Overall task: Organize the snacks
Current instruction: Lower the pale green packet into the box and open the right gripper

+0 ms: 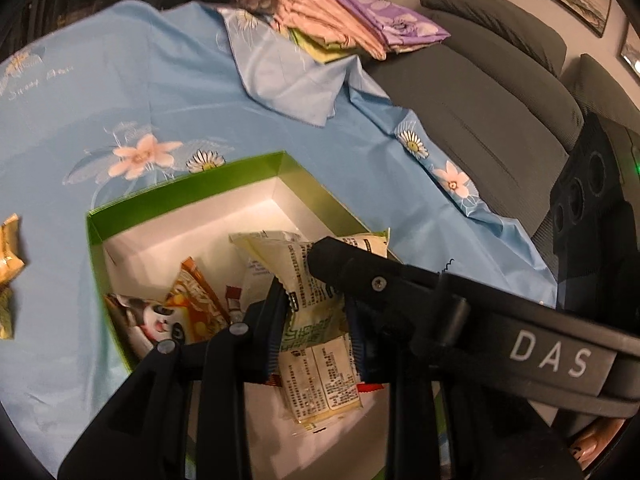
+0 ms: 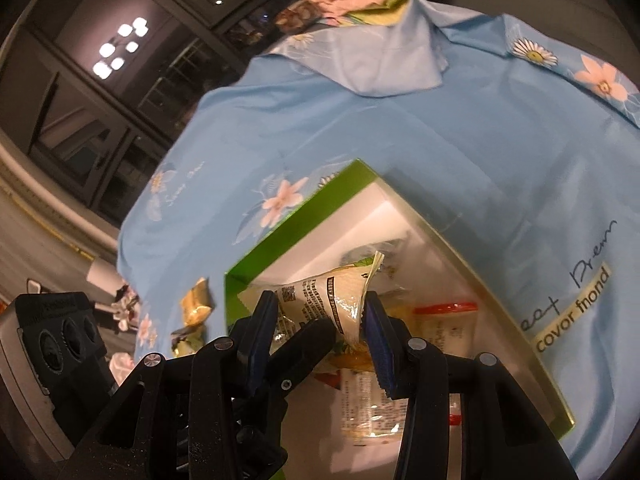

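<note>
A green box (image 1: 180, 190) with a white inside lies on the blue flowered cloth. Several snacks lie in it, among them a panda packet (image 1: 154, 320) and an orange packet (image 1: 196, 300). My left gripper (image 1: 314, 298) hangs over the box, shut on a pale yellow-green printed packet (image 1: 320, 376). In the right wrist view my right gripper (image 2: 318, 298) is shut on a pale yellow packet (image 2: 328, 292) above the same box (image 2: 300, 220). The two grippers are close together, and the right one's black body (image 1: 400, 280) crosses the left view. Gold-wrapped snacks (image 1: 8, 256) (image 2: 196, 300) lie on the cloth beside the box.
A stack of folded pink and purple cloths (image 1: 340, 20) sits at the far end of the cloth (image 1: 120, 80). A grey sofa (image 1: 480, 100) runs along the right. Dark windows (image 2: 100, 80) stand beyond the far edge.
</note>
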{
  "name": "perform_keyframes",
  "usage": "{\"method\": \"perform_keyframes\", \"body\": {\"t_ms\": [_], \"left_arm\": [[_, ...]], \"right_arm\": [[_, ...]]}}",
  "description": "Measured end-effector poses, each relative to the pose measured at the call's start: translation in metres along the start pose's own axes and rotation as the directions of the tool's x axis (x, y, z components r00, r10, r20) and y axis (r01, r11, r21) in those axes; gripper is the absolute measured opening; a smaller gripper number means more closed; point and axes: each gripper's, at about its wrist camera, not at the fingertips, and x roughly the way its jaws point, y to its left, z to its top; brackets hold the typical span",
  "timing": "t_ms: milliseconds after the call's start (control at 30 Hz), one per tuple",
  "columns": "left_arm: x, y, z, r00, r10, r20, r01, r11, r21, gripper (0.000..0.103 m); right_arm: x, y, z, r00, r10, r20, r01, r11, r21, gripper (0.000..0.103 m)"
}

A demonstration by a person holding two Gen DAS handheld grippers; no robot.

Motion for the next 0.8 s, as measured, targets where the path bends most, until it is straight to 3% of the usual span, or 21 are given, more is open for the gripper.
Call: {"method": "perform_keyframes", "body": {"t_ms": [333,400,600,700,800], "left_arm": [[0.019,0.005,-0.006,0.997,0.003,-0.083,-0.009,0.998,-0.062,0.031],[0.015,0.006,-0.006,0.997,0.011,-0.073,-0.015,0.998,-0.060,0.037],[-0.019,0.024,-0.006,0.999,0.035,0.005,-0.034,0.994,-0.103,0.070],[-0.041,0.040,-0.007,0.998,0.050,0.042,-0.043,0.989,-0.142,0.081],[-0.075,0.066,-0.009,0.986,0.143,0.087,-0.125,0.975,-0.184,0.088]], "right_arm": [[0.015,-0.011,0.001,0.993,-0.090,-0.075,0.094,0.995,0.043,0.048],[0.016,-0.011,0.001,0.992,-0.101,-0.078,0.105,0.994,0.042,0.054],[0.004,0.002,0.001,0.997,-0.082,0.000,0.082,0.997,0.011,0.081],[0.001,0.013,-0.001,0.995,-0.095,0.035,0.096,0.995,-0.020,0.086],[0.001,0.022,-0.003,0.991,-0.122,0.047,0.124,0.991,-0.054,0.088]]}}
